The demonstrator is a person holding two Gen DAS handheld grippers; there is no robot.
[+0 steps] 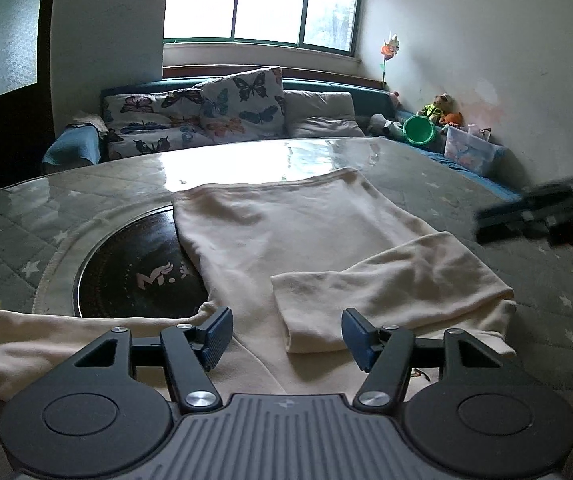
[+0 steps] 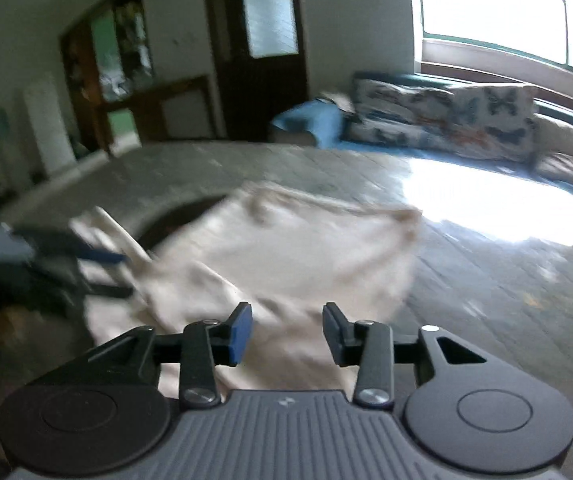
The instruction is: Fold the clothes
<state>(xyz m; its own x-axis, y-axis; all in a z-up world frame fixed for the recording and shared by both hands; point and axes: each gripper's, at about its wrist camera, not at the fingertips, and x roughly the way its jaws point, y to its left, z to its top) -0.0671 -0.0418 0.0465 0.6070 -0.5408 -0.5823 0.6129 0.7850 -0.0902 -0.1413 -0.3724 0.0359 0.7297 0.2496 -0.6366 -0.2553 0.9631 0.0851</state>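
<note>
Both grippers, left gripper (image 1: 286, 336) and right gripper (image 2: 286, 334), hang unclenched and empty; the unfolded sleeve (image 1: 26, 340) seemingly lies nearest the left.

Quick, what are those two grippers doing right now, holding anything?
Left gripper: open, holding nothing, over the cream garment.
Right gripper: open, holding nothing, above the same garment.

Right gripper (image 2: 286, 332): jaws apart, nothing pinched between the blue pads.
Garment (image 2: 286, 252): cream cloth, blurred, spread on the table beneath the jaws.
Left gripper (image 2: 98, 272): at left, over the garment's edge.
Table (image 2: 486, 280): grey quilted cover, window glare.
</note>
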